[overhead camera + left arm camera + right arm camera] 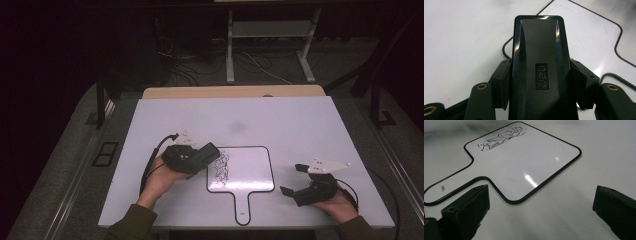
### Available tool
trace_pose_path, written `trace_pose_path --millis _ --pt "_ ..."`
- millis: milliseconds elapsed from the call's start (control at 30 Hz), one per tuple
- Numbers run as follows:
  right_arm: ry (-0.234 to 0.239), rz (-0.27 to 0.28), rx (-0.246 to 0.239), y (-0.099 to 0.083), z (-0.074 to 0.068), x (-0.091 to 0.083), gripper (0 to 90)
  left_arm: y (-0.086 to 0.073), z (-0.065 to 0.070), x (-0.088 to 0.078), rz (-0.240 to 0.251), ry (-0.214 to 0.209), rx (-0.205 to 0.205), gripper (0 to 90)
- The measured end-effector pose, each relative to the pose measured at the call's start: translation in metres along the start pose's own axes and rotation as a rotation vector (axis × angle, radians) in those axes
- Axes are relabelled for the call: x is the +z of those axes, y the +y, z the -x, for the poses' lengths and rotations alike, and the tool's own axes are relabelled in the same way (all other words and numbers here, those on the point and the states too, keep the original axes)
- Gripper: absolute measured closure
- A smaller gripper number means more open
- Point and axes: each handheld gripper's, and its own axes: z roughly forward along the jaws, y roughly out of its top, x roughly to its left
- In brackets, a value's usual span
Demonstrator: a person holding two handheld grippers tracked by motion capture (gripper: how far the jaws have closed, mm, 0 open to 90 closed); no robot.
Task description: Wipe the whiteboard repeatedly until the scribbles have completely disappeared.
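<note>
A small handled whiteboard [250, 172] with a black rim lies flat on the white table, black scribbles [221, 167] at its left side. My left gripper [207, 152] is shut on a black eraser block [540, 65] marked "deli", held at the whiteboard's left edge next to the scribbles. In the left gripper view both pads press the eraser's sides over the board's corner [584, 37]. My right gripper [294, 180] rests open on the table right of the whiteboard, nothing between its fingers. The right gripper view has the whiteboard [524, 165] and scribbles [501, 137] ahead of its gripper [541, 202].
The white table top [300, 125] has bare room behind and to both sides of the whiteboard. A faint grey smudge [237, 127] marks the table behind the board. Beyond the far edge are a wooden strip, white frame legs [230, 50] and floor cables.
</note>
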Motion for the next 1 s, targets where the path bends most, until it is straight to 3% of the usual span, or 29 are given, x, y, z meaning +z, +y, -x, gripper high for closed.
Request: trace_pose_path --millis 367,600,833,933,1000 --pt "0.001 0.002 0.003 0.0 0.0 0.0 0.0 0.019 -0.002 0.02 -0.016 -0.038 0.046 39.3" --pt "0.002 0.002 0.004 0.0 0.0 0.0 0.0 0.032 -0.002 0.037 -0.027 -0.053 0.055 39.3" --pt "0.003 0.003 0.004 0.0 0.0 0.0 0.0 0.04 -0.004 0.052 -0.074 -0.039 0.086 39.3" --pt "0.006 0.001 0.004 0.0 0.0 0.0 0.0 0.04 -0.008 0.06 -0.059 -0.045 0.065 39.3" --pt "0.008 0.001 0.002 0.0 0.0 0.0 0.0 0.04 -0.01 0.065 -0.081 -0.031 0.081 39.3"
